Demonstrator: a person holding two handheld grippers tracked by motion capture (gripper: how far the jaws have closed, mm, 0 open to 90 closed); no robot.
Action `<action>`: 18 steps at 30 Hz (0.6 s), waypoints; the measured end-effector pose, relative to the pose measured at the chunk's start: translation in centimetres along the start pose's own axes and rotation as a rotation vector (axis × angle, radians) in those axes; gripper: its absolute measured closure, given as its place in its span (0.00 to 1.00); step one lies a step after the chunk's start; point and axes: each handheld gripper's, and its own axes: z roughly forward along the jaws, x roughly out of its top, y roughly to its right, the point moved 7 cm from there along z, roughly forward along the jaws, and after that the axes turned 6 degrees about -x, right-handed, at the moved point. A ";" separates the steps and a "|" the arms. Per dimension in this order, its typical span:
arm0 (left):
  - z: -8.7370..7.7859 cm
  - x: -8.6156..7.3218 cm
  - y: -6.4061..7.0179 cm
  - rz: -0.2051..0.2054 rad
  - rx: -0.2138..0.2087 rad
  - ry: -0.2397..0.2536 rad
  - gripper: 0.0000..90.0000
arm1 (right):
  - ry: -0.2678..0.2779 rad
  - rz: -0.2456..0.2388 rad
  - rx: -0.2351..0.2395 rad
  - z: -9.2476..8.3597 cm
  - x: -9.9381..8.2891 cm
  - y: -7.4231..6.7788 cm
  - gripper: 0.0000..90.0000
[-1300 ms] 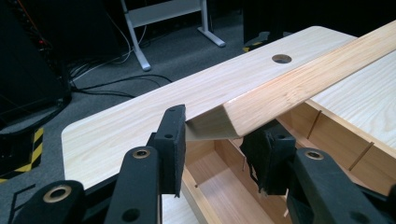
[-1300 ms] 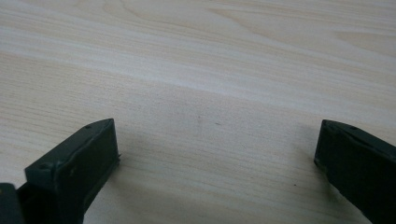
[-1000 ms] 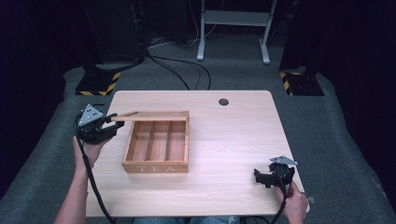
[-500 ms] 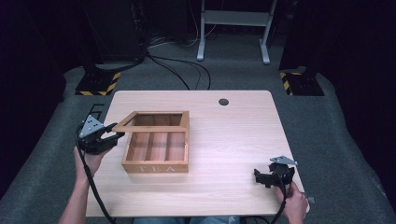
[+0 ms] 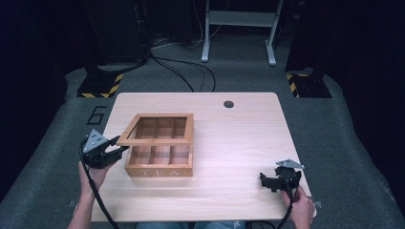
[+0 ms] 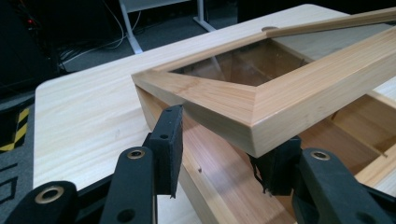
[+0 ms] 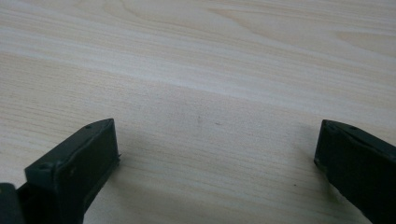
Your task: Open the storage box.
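A wooden tea box (image 5: 160, 160) sits left of centre on a pale wooden bench (image 5: 239, 143), with "TEA" lettered on its front face. Half a second ago its glass-paned lid (image 5: 157, 130) stood more steeply open; a second ago it lay swung fully back. Now it hangs low over the box, tilted only slightly, so the box looks to be in the middle of being closed.

The left claw (image 5: 117, 148) is at the box's left side. In the left gripper view its two black jaws are spread either side of the lid's near corner (image 6: 254, 114); whether they press the wood cannot be told.

Inside the box, wooden dividers form small compartments (image 5: 161, 153). The ones that can be seen look empty.

The right claw (image 5: 271, 181) rests on the bench well to the right of the box, jaws wide apart, holding nothing.
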 end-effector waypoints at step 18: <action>1.6 -4.5 0.8 -0.069 -0.052 -0.049 0.60 | -0.001 0.000 -0.001 0.0 0.0 0.0 0.00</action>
